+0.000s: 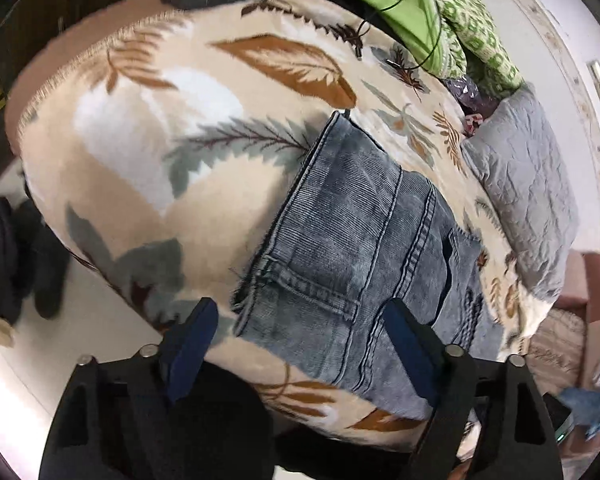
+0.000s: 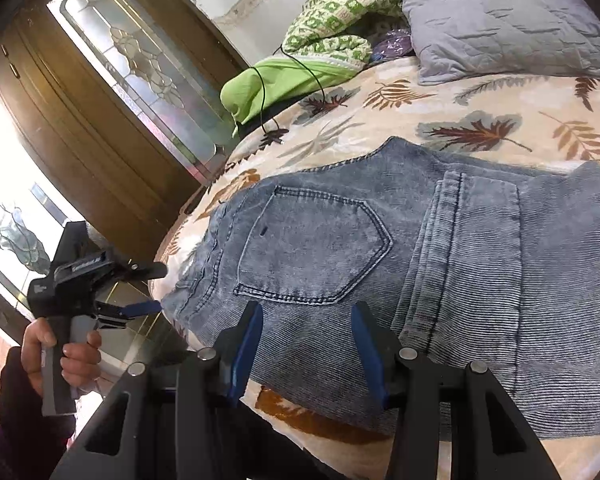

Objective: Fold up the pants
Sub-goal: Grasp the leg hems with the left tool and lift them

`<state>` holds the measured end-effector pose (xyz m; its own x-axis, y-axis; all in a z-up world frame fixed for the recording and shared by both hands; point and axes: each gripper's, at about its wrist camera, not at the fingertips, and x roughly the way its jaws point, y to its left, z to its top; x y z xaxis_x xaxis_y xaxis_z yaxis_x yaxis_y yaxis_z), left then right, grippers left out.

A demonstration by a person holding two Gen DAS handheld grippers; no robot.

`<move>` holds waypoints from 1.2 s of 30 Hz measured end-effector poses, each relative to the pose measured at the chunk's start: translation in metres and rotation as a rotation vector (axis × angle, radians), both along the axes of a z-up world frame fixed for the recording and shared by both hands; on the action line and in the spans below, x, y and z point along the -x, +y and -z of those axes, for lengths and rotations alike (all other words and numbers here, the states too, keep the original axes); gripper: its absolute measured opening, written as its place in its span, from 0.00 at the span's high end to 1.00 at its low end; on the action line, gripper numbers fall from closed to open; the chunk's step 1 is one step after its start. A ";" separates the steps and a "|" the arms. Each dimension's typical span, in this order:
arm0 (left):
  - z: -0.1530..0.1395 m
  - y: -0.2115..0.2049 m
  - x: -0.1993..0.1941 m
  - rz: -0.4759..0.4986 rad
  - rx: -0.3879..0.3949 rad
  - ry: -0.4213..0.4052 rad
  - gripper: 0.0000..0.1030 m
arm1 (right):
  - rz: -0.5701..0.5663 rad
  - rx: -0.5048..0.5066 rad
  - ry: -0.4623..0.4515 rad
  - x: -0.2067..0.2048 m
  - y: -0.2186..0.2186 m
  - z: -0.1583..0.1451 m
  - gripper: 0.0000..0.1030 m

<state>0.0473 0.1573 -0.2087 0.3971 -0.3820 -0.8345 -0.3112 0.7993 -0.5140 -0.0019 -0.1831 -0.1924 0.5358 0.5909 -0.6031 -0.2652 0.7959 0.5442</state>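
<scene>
Behind the bed stands a wooden door [image 2: 112, 92] with patterned glass, and the bed itself wears a cream blanket [image 1: 140, 168] printed with leaves. Your jeans [image 2: 380, 264] lie folded on that blanket near its front edge, back pocket [image 2: 312, 244] facing up, with a leg laid over the seat on the right side.

Your left gripper [image 1: 300, 332] hangs just above the waistband end of the jeans, released, its blue pads [image 1: 196, 344] spread wide and holding nothing. In the right wrist view you can see it at the left edge [image 2: 152, 288], your hand [image 2: 60, 356] around its handle, one blue finger tip at the denim's edge.

Your right gripper [image 2: 306, 344] is also released, jaws apart over the near edge of the jeans just below the pocket, grasping nothing.

At the far side lie a green cloth [image 2: 284, 80], a green-and-white patterned cloth [image 2: 340, 28] and a grey quilted pillow [image 2: 500, 16]. A thin black cable [image 2: 268, 92] runs across the green cloth.
</scene>
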 end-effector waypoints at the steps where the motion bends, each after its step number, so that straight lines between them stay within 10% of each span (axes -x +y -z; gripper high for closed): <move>1: 0.003 0.000 -0.003 0.000 0.018 0.001 0.22 | -0.002 0.009 -0.004 0.001 0.002 0.000 0.52; 10: 0.020 0.005 -0.015 -0.012 0.056 0.000 0.39 | 0.003 0.060 0.003 -0.003 0.010 0.005 0.52; 20: 0.009 -0.004 -0.016 0.055 0.061 -0.108 0.82 | 0.008 0.123 -0.016 -0.004 0.022 0.008 0.52; 26: 0.008 -0.007 -0.018 0.081 0.041 -0.107 0.81 | 0.006 0.158 -0.002 -0.005 0.027 0.013 0.52; 29: 0.019 0.005 -0.015 0.032 0.050 -0.051 0.59 | 0.008 0.165 0.010 -0.006 0.028 0.015 0.52; 36: 0.017 0.001 -0.010 0.041 0.036 -0.046 0.47 | 0.010 0.173 0.019 -0.007 0.028 0.017 0.52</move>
